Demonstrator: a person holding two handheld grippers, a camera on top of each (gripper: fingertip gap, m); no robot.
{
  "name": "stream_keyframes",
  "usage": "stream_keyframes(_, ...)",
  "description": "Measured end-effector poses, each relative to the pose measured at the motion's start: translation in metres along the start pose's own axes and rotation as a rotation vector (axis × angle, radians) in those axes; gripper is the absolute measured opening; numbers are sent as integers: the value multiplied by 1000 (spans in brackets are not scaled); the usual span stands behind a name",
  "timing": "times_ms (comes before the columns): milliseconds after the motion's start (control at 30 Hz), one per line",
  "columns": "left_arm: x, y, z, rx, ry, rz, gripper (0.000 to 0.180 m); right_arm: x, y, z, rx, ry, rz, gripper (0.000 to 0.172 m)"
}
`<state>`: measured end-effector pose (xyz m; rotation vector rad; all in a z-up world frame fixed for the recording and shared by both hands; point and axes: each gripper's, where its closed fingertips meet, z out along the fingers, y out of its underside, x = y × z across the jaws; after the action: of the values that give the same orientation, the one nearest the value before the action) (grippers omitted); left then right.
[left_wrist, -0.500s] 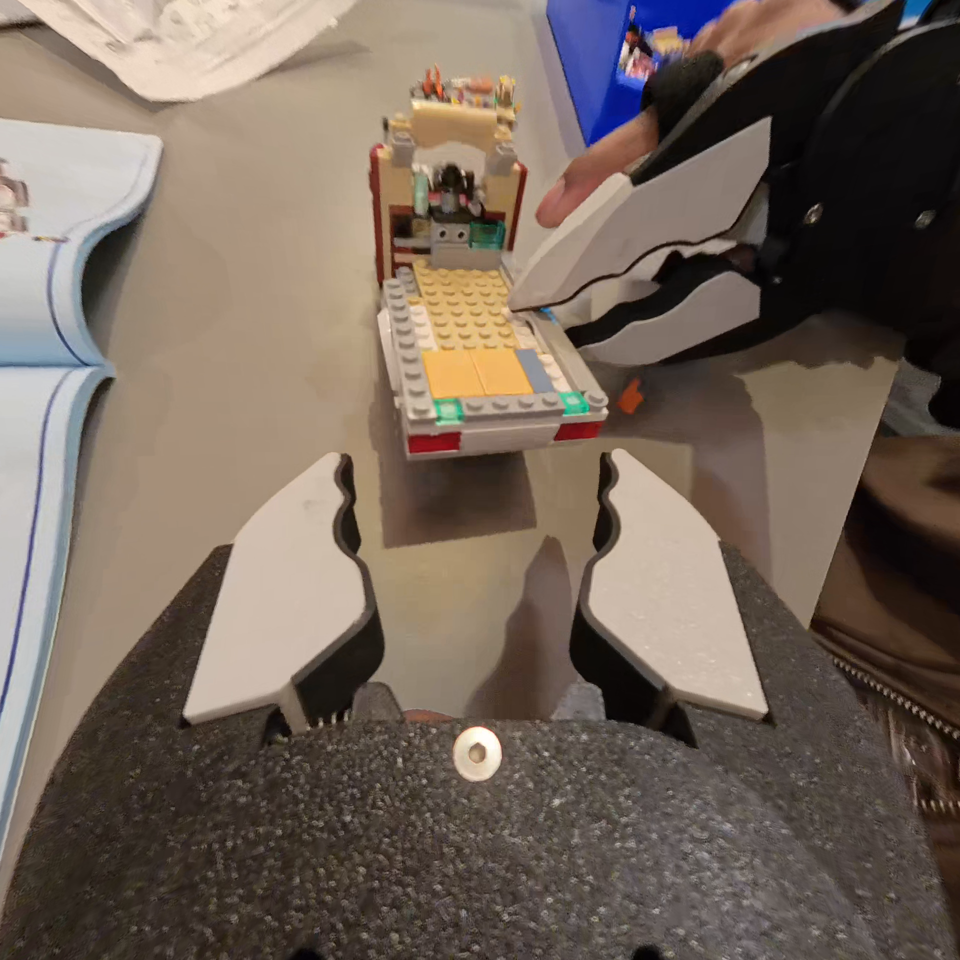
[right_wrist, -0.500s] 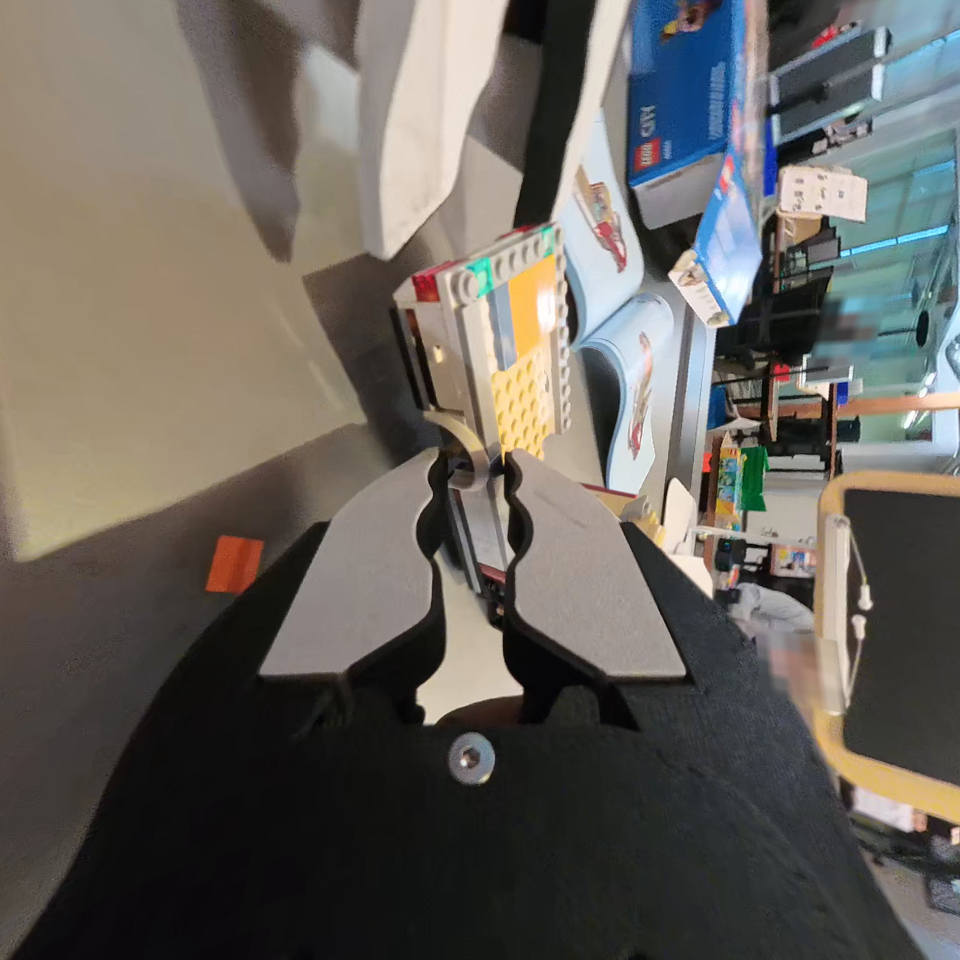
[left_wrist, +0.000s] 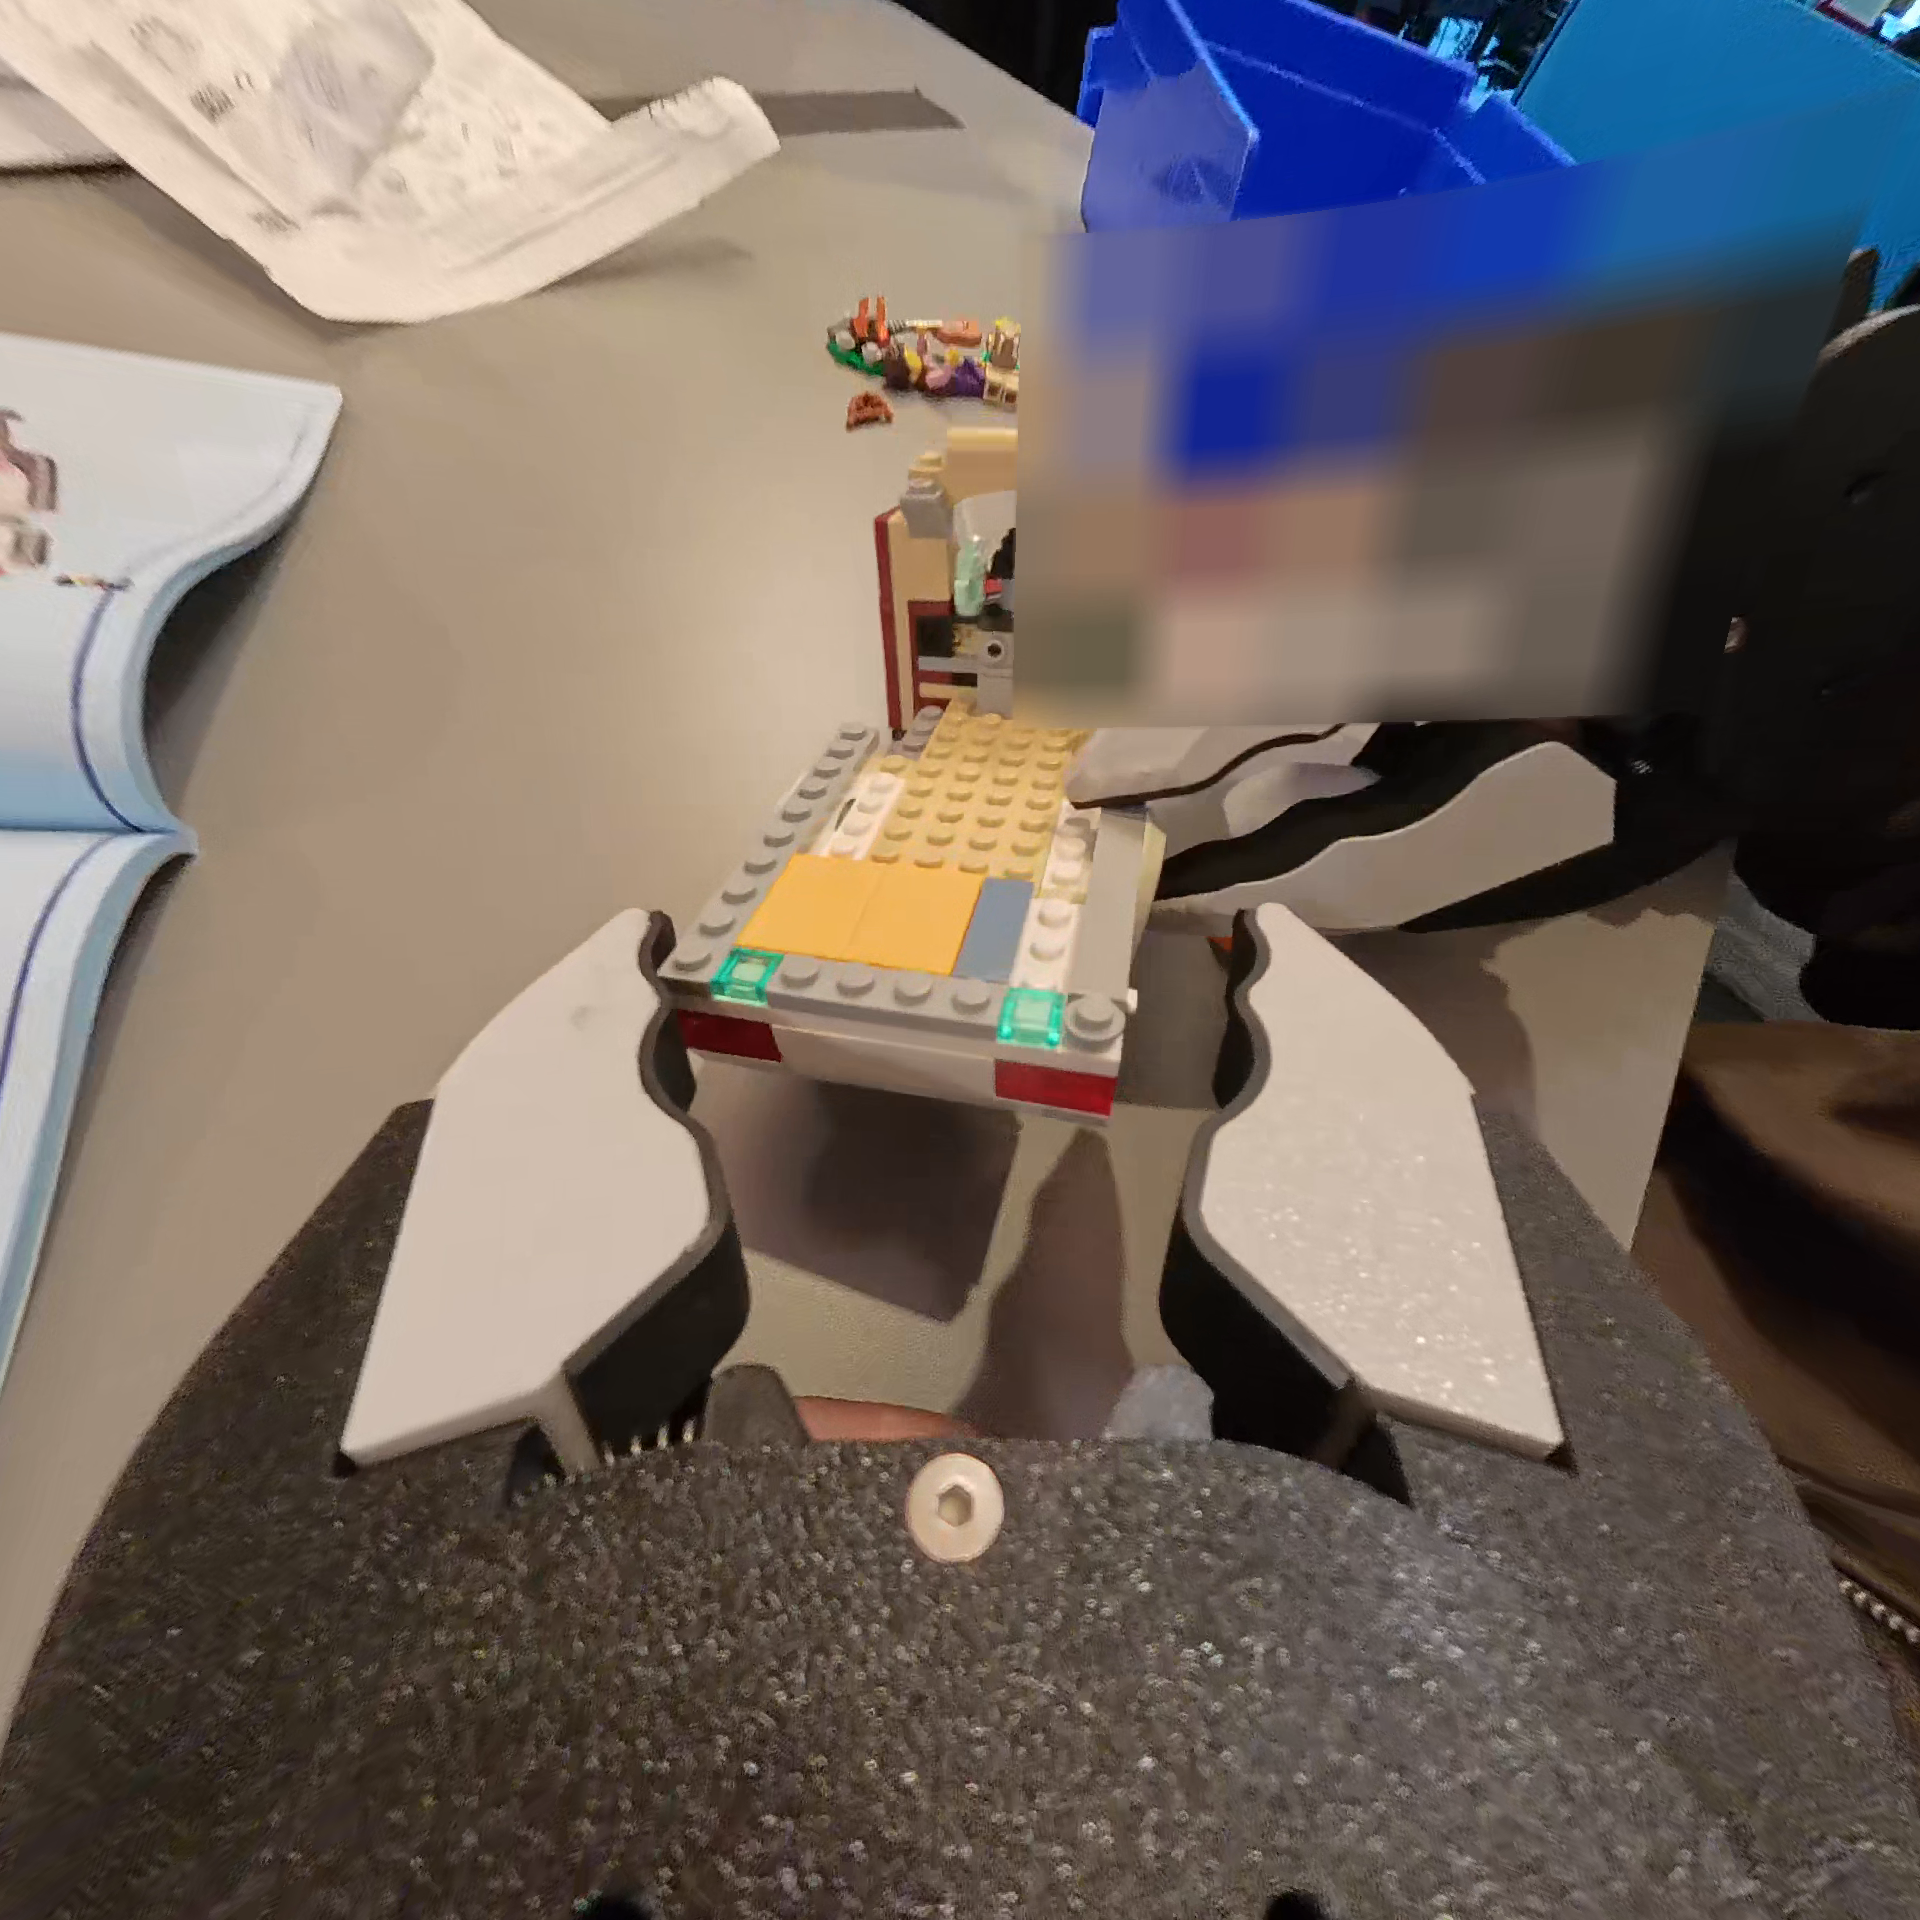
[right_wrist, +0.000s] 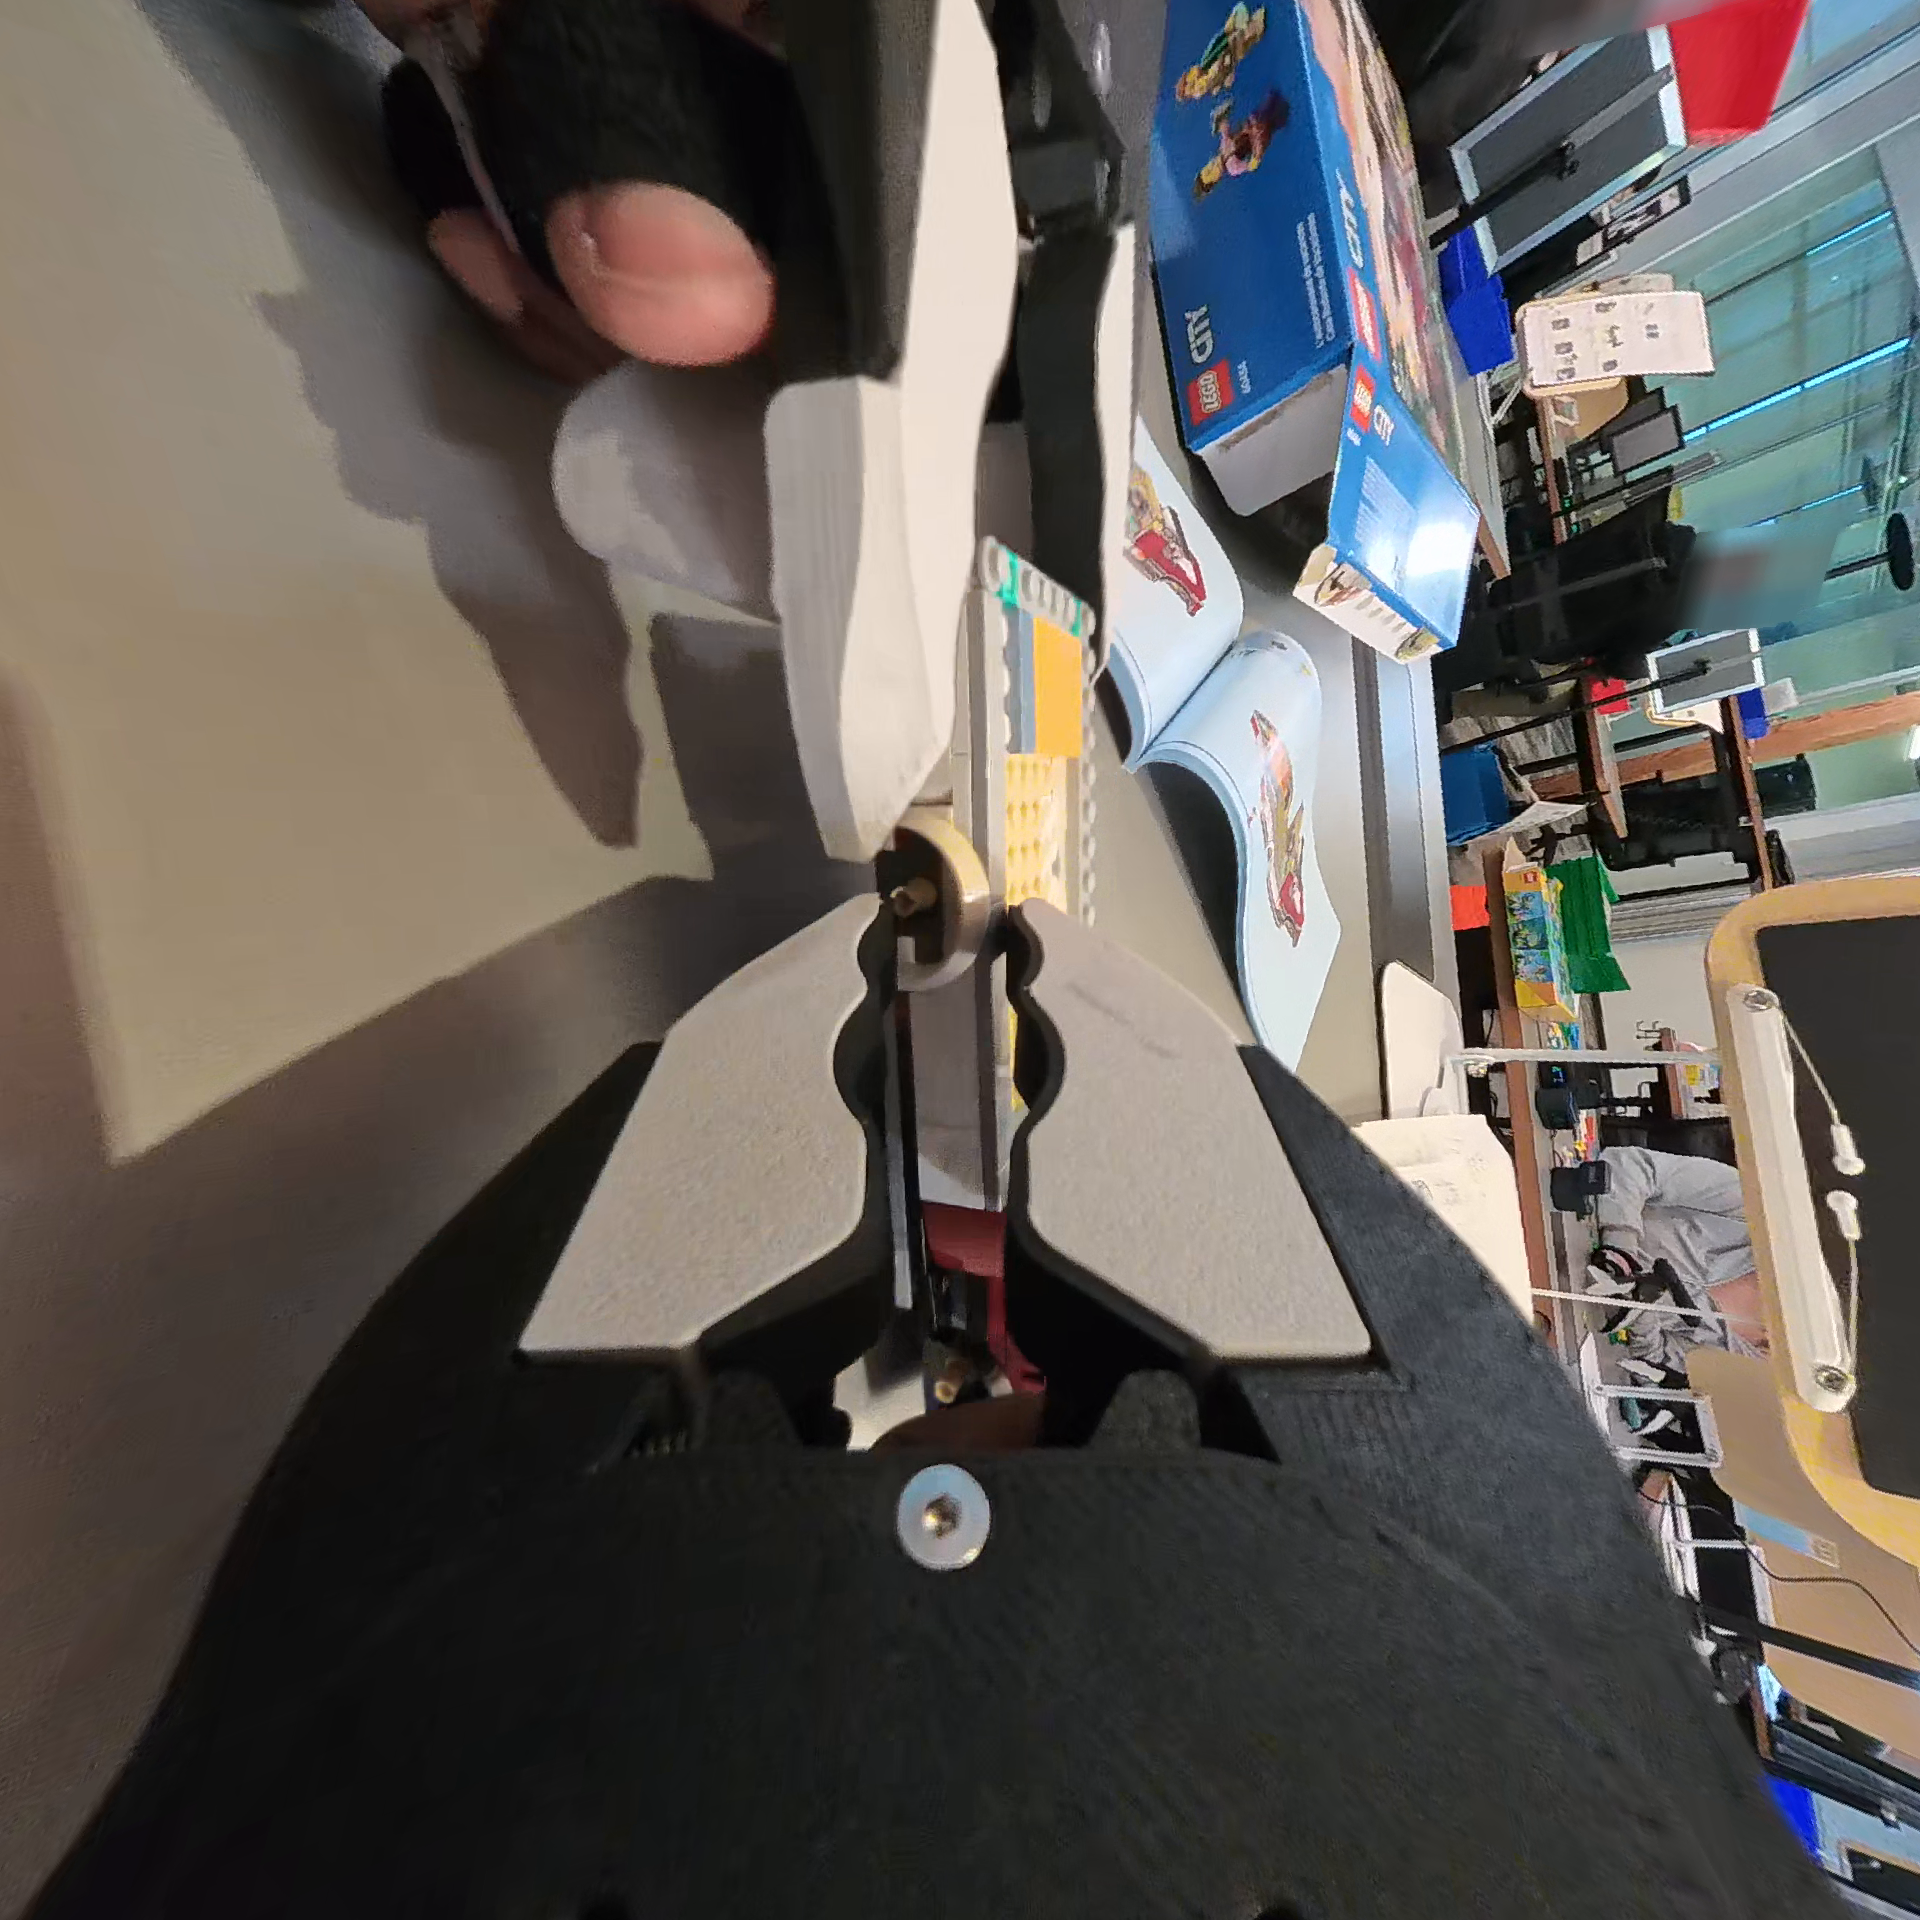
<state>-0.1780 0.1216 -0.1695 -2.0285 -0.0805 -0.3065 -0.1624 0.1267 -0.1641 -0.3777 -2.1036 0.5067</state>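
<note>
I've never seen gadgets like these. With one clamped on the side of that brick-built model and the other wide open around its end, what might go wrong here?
1. The right gripper pinches only the brick model's side edge, so the model might tilt or twist in that narrow hold.
2. The left gripper's open fingers flank the model's near end; closing off-centre might knock plates loose.
3. A small orange piece lies on the table by the model and might get swept away.

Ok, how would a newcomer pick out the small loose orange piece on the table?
Start at the brick-built vehicle on the grey table. On its right, under the right gripper clamping the vehicle's edge, an orange brick piece lies alone, mostly hidden behind a left gripper finger.
</note>
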Motion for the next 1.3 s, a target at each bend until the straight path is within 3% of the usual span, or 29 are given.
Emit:
stream_keyframes(233,-5,-2,-2,13,38,-69,81,-1,-1,-1,13,6,6,19)
stream_keyframes(533,-7,-3,-3,24,-4,-35,81,3,1,0,-34,125,-59,24)
stream_keyframes(867,-5,-2,-4,28,-24,-80,81,0,6,8,-153,245,-176,48)
stream_keyframes(933,-3,-4,-4,27,-42,-61,81,3,7,11,-186,286,-199,47)
stream_keyframes(1033,3,-7,-5,26,-57,-20,81,8,13,12,-255,345,-248,30)
stream_keyframes(1200,9,-19,-9,112,-10,-27,81,12,11,8,-225,369,-192,30)
stream_keyframes(1300,12,-20,-11,140,71,-68,98,17,8,5,-196,385,-153,29)
